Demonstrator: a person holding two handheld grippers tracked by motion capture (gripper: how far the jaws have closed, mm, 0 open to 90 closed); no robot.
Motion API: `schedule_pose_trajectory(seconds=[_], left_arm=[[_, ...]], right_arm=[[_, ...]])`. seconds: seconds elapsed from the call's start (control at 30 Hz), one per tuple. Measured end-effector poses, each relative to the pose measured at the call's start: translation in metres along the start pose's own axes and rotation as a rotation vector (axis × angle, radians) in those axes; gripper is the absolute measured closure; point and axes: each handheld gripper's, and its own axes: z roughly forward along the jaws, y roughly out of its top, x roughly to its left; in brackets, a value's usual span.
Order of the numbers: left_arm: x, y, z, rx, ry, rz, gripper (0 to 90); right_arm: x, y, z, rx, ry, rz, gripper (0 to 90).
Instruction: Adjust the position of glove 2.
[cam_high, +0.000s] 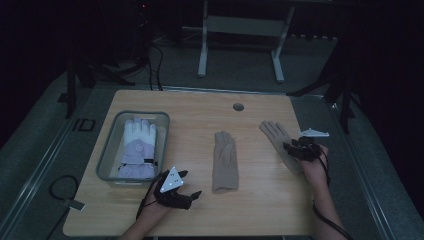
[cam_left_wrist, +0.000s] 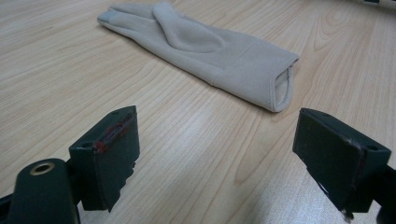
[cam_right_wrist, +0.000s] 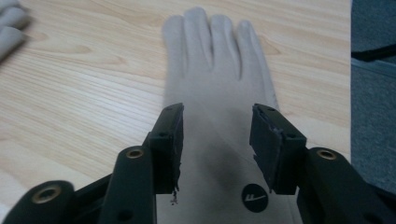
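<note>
Both hands come in at the near edge of the worktop (cam_high: 260, 107): the left claw (cam_high: 192, 183) sits with its jaws spread wide, aimed at the cuff of the middle beige glove (cam_high: 225, 160), not touching it. Over on the right, the right claw (cam_right_wrist: 216, 140) hangs open above the second beige glove (cam_right_wrist: 219, 79), jaws straddling its wrist. A padded white glove (cam_high: 138, 147) lies in the clear bin (cam_high: 107, 145) at the left.
</note>
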Motion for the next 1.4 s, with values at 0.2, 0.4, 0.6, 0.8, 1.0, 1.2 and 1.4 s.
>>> schedule_pose_trajectory(seconds=[0.2, 0.4, 0.6, 0.8, 1.0, 1.2, 1.4], left_arm=[[0.0, 0.0, 0.0, 0.001, -0.001, -0.001, 14.8], [0.0, 0.0, 0.001, 0.004, -0.003, -0.002, 14.8], [-0.001, 0.0, 0.001, 0.003, -0.001, 0.003, 14.8], [-0.001, 0.0, 0.0, 0.001, 0.001, 0.003, 14.8], [-0.001, 0.0, 0.0, -0.001, -0.002, 0.002, 14.8], [-0.001, 0.001, 0.0, -0.002, -0.002, 0.0, 14.8], [-0.001, 0.001, -0.001, -0.004, -0.001, 0.003, 14.8]], right_arm=[[-0.004, -0.006, 0.012, 0.049, 0.006, 0.011, 50.6], [-0.007, -0.011, 0.018, 0.054, 0.034, 0.046, 51.6], [-0.002, -0.012, 0.017, 0.05, 0.023, 0.05, 74.5], [0.015, -0.005, 0.014, 0.092, -0.019, 0.102, 81.8], [0.033, -0.002, 0.004, 0.071, -0.037, 0.167, 82.2], [0.052, 0.0, -0.011, 0.017, -0.056, 0.241, 82.5], [0.07, -0.006, -0.029, -0.011, -0.143, 0.269, 82.4]])
